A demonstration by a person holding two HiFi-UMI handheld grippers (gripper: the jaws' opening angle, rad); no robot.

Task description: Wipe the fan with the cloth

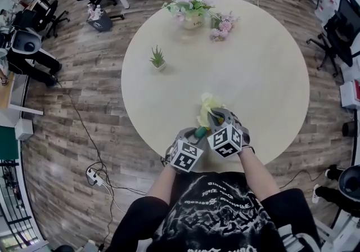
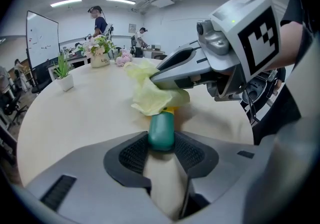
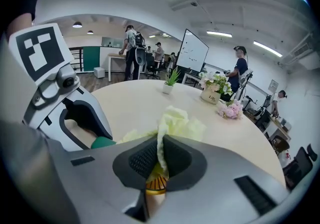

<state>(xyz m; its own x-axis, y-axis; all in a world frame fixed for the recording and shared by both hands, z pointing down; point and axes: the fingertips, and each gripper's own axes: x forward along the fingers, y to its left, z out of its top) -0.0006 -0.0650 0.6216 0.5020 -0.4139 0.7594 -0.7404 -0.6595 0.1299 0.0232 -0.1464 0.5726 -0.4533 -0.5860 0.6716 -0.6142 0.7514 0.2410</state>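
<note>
Left gripper (image 2: 161,143) clamped on fan (image 2: 161,129), jaws narrow round green handle, near front edge of worktop (image 1: 264,71). Right gripper (image 3: 159,157) pinches yellow cloth (image 3: 176,120); cloth covers fan's yellow head, just beyond left gripper's tips.

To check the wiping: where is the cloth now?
In the head view the cloth is at the table's near edge, pinched by the right gripper, over the fan in the left gripper.
</note>
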